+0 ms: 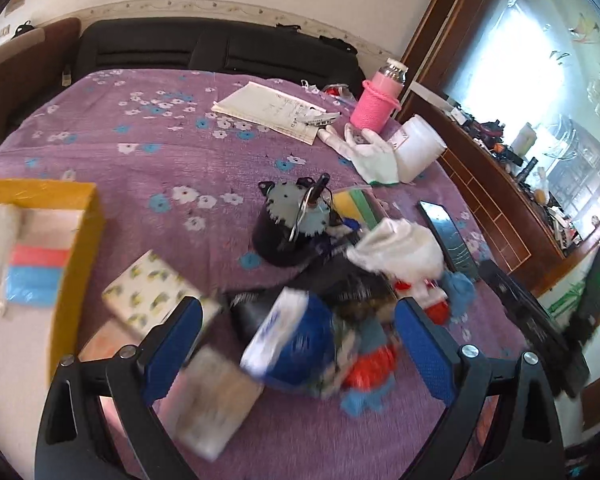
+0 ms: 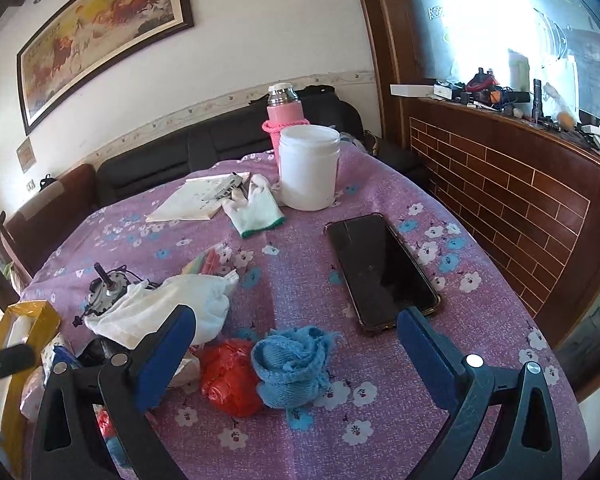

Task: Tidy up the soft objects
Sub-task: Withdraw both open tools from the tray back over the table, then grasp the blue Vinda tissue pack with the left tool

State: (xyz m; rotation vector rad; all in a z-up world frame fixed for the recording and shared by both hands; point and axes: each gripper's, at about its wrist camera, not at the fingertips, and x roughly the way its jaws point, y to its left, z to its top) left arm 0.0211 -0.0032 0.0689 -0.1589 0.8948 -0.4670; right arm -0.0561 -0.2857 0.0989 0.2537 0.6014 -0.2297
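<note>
A pile of soft things lies on the purple flowered tablecloth (image 1: 168, 152). In the left wrist view my left gripper (image 1: 300, 336) is open above a blue-and-white packet (image 1: 292, 336) and a red and blue cloth (image 1: 370, 368); a white cloth (image 1: 396, 248) lies behind. In the right wrist view my right gripper (image 2: 296, 340) is open around a blue knitted cloth (image 2: 294, 364) and a red crumpled piece (image 2: 228, 376). The white cloth (image 2: 164, 312) lies to the left. A white glove (image 2: 254, 208) lies further back. A yellow box (image 1: 74, 248) holds folded cloths at the left.
A black phone (image 2: 380, 272) lies to the right. A white jar (image 2: 308, 168) and pink bottle (image 2: 284, 120) stand at the back by a notepad (image 2: 198, 198). A small motor (image 1: 290, 220), a patterned tissue pack (image 1: 148, 292) and a grey box (image 1: 216, 400) lie around the pile.
</note>
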